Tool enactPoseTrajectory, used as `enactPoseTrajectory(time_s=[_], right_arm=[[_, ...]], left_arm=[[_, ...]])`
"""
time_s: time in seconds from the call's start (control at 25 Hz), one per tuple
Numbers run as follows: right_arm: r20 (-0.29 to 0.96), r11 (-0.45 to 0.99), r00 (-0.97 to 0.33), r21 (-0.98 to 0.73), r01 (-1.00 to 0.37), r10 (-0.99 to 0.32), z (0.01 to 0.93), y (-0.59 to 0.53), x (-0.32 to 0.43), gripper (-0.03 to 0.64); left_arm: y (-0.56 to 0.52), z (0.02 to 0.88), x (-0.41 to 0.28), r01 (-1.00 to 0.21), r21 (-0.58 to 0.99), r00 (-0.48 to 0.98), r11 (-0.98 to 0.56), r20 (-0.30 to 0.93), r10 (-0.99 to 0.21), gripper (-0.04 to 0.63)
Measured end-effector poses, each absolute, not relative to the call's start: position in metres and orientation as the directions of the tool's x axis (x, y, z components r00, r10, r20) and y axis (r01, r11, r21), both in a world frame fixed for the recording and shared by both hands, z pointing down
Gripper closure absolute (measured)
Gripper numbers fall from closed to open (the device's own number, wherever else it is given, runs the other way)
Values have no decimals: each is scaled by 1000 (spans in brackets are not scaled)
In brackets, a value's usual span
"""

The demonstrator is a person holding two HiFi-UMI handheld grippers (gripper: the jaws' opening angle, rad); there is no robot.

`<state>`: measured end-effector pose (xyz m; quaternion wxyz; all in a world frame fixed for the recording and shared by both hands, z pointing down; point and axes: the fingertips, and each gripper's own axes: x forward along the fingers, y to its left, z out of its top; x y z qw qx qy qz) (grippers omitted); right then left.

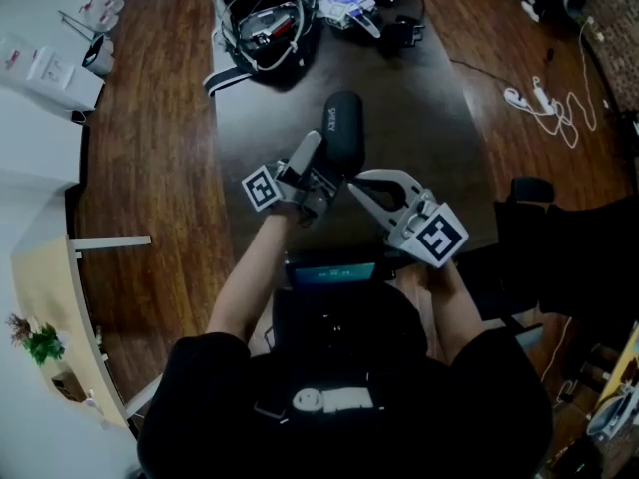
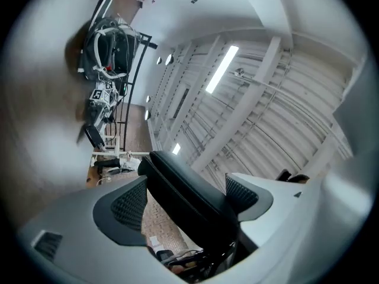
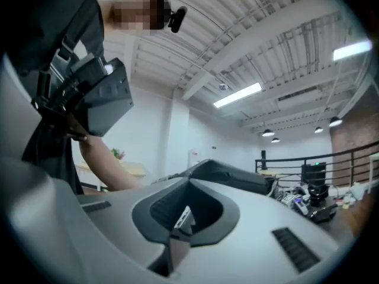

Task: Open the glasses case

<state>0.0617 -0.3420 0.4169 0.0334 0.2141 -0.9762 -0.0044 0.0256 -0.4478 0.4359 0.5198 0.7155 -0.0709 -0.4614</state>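
The glasses case (image 1: 342, 133) is judged to be still shut: an unbroken seam is seen along its edge, so the opening is left to be done. The case is held over the dark worktop (image 1: 419, 98), its long axis running near to far, the near end between the wide-open jaws of the left hand-held gripper (image 1: 321, 171). A gap is seen at one pad. The right hand-held gripper (image 1: 359, 188) is closed on nothing, just right of the case.
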Motion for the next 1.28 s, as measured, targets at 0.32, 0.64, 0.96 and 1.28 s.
enactPoseTrajectory(time_s=[0.32, 0.64, 0.96, 1.28], right_arm=[[310, 982, -938, 153, -115, -158, 453, -306, 59, 603], [454, 975, -886, 221, 10, -94, 477, -285, 58, 603], [506, 917, -764, 221, -333, -400, 501, -333, 79, 603], [501, 867, -708, 246, -434, -497, 501, -360, 96, 603]], left_arm=[[-436, 439, 37, 339, 821, 679, -459, -551, -485, 187], [-413, 436, 49, 313, 797, 760, -517, -537, -367, 268], [-440, 438, 23, -26, 803, 720, -595, -398, -568, 291], [-443, 426, 20, -118, 741, 686, -661, -420, -594, 286]])
